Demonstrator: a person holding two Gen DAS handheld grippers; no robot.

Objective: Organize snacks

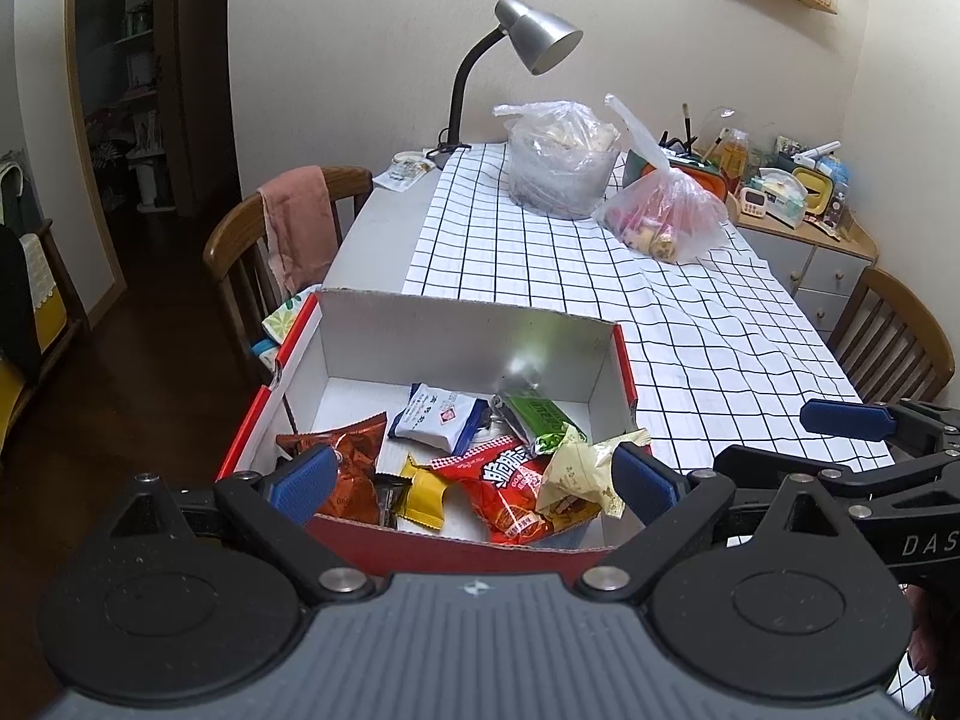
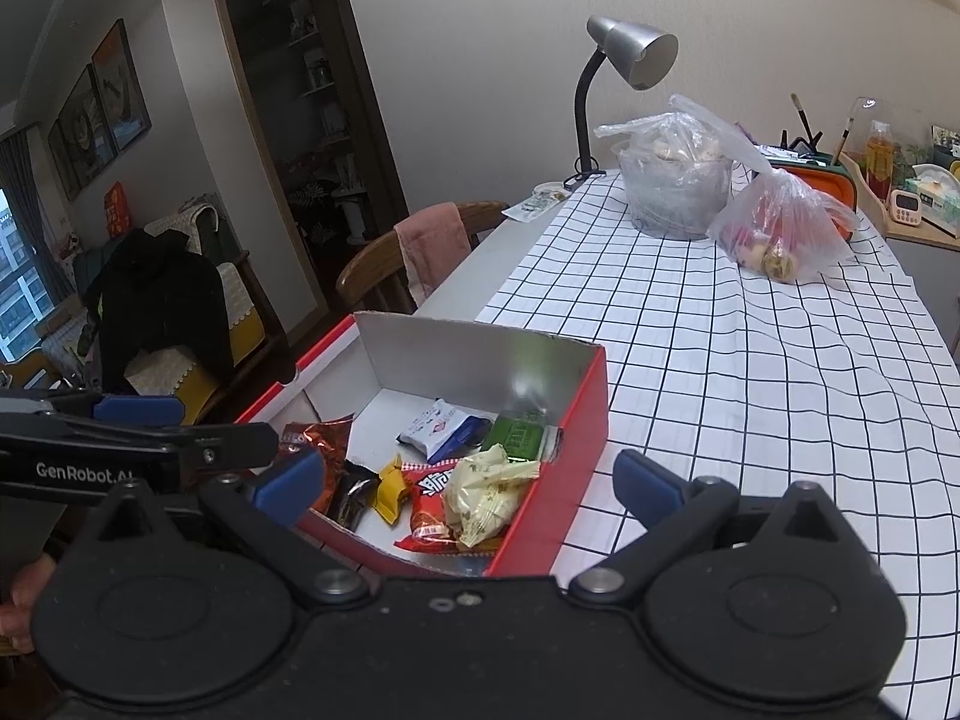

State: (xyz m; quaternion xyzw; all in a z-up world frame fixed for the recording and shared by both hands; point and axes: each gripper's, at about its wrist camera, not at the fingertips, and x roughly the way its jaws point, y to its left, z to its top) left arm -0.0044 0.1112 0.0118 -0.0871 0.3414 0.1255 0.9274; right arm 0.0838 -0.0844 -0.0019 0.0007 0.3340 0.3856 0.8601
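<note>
A red cardboard box (image 1: 624, 360) with a white inside stands at the near left of the table. It holds several snack packets: a red one (image 1: 510, 492), a pale yellow one (image 1: 576, 474), a green one (image 1: 534, 414), a white and blue one (image 1: 435, 414), a small yellow one (image 1: 426, 492) and an orange-brown one (image 1: 354, 468). My left gripper (image 1: 471, 480) is open and empty, just above the box's near edge. My right gripper (image 2: 468, 483) is open and empty, over the box's near right corner (image 2: 540, 534). The pale yellow packet (image 2: 486, 492) lies between its fingers' line of sight.
A checked cloth (image 1: 690, 312) covers the table. At the far end stand a clear plastic bag over a container (image 1: 558, 162), a pink-filled bag (image 1: 666, 216) and a grey desk lamp (image 1: 528, 30). Wooden chairs stand at the left (image 1: 282, 228) and right (image 1: 894, 336).
</note>
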